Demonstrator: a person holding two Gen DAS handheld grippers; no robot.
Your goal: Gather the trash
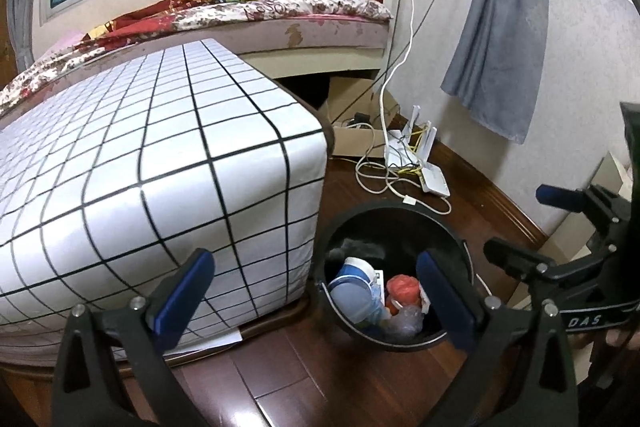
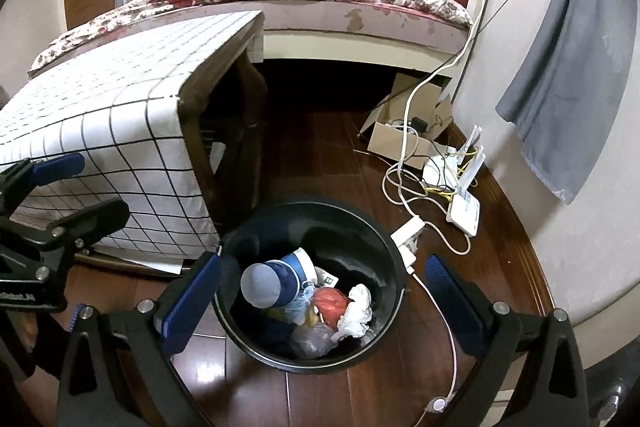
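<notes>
Right wrist view: right gripper spread wide, empty, poised over round black bin on dark wood floor, presumably for a straight drop. Inside: blue paper cup, red wrapper, crumpled white plastic (soft, creased). Left gripper likewise wide apart, holding nothing, beside checked tablecloth.
</notes>
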